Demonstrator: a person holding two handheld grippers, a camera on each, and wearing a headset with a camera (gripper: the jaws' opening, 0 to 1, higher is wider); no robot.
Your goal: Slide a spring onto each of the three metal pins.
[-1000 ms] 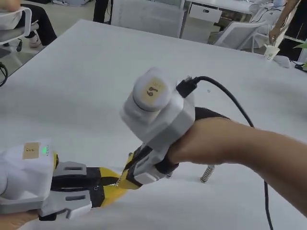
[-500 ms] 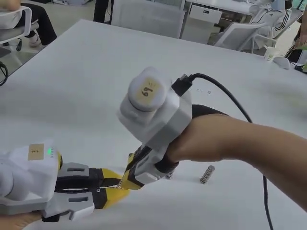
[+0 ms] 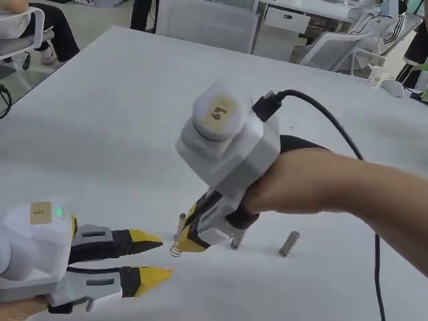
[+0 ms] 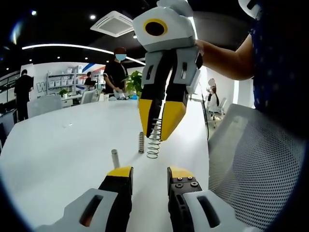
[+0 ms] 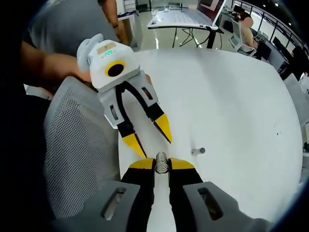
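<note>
My right gripper is shut on a coil spring whose lower end hangs just above the white table. In the left gripper view the same spring dangles between the right gripper's yellow tips. A bare metal pin stands just behind it, also seen as a short pin. Another spring stands upright to the right, and a third spring beyond it; whether pins are inside them I cannot tell. My left gripper is open at the lower left, a short way from the held spring.
The white table stretches far back and left. A black cable trails from the right gripper over the forearm. Office chairs and desks stand past the far edge, with people in the background.
My left gripper has opened and drawn back from the right gripper's tips, where it was shut before. The right gripper now holds the spring alone, slightly to the right.
</note>
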